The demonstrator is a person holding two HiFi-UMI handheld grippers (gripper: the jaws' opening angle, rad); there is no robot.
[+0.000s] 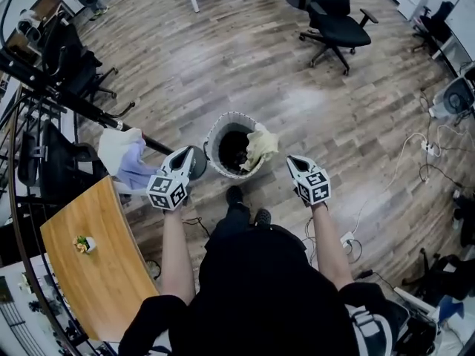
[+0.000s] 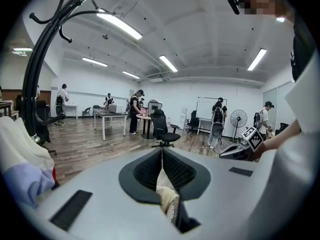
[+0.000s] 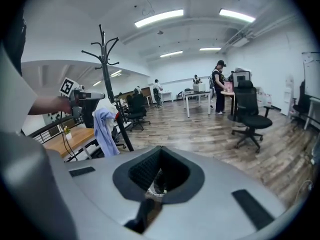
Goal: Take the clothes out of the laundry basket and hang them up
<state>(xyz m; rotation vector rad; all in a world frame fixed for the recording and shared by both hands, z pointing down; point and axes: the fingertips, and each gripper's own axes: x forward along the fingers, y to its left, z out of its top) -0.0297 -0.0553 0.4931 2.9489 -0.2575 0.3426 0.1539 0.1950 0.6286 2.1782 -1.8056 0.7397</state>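
Wood floor [image 1: 245, 58] holds the laundry basket [image 1: 211, 141] between our two closed, empty grippers, and the pale garment [image 1: 261, 145] draped over the basket's right rim lies nearer our right gripper [image 1: 292, 160] than our left gripper [image 1: 187, 154].

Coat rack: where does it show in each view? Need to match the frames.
Head view: the coat rack is a black pole slanting from the upper left toward the centre, with clothes draped on it.
Left gripper view: at the far left, its hooks curving overhead.
Right gripper view: left of centre, standing with clothes on it.
Shared landmark: the black office chair.
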